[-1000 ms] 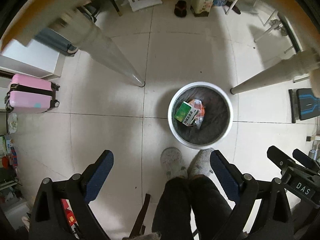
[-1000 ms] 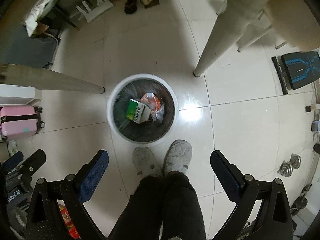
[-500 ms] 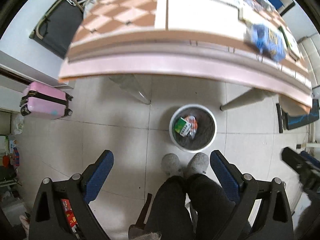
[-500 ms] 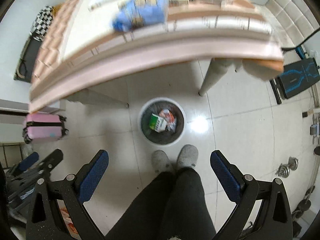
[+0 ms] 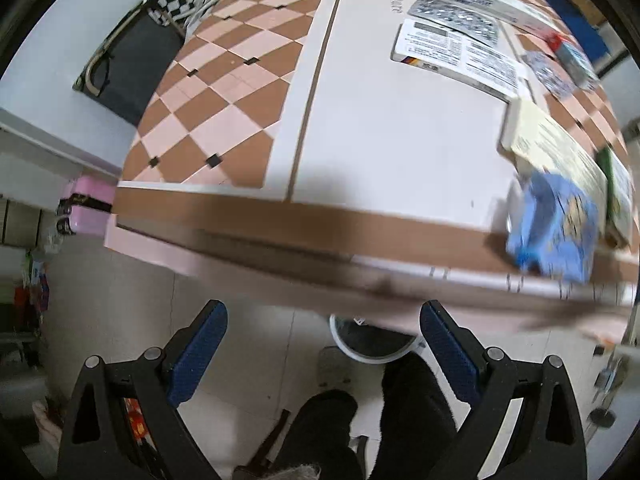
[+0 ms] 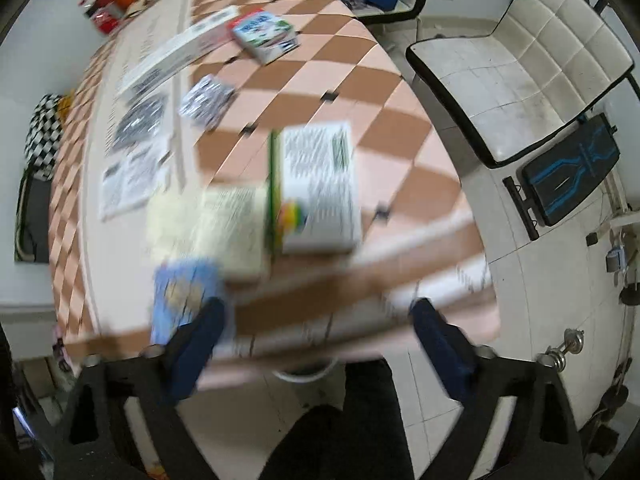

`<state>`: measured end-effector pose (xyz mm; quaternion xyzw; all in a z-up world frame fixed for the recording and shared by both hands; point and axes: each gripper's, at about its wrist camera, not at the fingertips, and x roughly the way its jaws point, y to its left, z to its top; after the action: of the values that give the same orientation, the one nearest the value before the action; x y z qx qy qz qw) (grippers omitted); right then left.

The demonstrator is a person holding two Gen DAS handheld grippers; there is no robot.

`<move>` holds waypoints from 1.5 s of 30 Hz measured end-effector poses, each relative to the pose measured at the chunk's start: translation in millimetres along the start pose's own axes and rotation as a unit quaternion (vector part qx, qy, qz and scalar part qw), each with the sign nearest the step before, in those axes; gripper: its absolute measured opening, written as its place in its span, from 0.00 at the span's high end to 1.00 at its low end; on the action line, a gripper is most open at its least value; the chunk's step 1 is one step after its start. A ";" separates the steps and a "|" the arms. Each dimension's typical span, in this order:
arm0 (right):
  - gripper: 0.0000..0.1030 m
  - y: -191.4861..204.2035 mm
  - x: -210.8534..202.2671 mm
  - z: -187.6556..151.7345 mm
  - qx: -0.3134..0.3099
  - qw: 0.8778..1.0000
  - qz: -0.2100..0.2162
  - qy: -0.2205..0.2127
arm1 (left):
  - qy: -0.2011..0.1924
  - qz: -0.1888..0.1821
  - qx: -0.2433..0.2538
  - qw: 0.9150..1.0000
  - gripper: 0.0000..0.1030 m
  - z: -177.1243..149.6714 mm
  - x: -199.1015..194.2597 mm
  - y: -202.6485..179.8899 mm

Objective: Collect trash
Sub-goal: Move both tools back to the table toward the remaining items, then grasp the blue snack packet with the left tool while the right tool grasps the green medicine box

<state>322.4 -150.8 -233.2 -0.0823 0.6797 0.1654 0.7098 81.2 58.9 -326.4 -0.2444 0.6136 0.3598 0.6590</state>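
The checkered table (image 5: 224,92) carries boxes, blister packs, a leaflet and what looks like a blue packet (image 5: 554,228).

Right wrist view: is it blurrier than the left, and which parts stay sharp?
Yes. Right wrist view: smeared across the checkered table and the blue crumpled packet; the white padded chair stays fairly crisp. Left wrist view: only the near table edge and packet blur.

The table (image 5: 224,128) top looks smooth and a bit shiny, with pink and brown squares. Paper leaflets (image 5: 456,58) lie matt on it. At 2 o'clock, the white chair (image 6: 516,68) looks like padded leather.
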 end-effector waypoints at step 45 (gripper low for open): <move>0.33 1.9 8.4 -26.0 -0.124 0.992 -0.015 -0.030 | -0.075 -0.062 0.080 0.992 0.95 3.4 -80.2 -104.0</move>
<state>297.5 -156.9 -243.0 -0.1752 0.6311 0.2400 0.7165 164.8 -17.1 -259.4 -0.2012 0.5729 0.2851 0.7417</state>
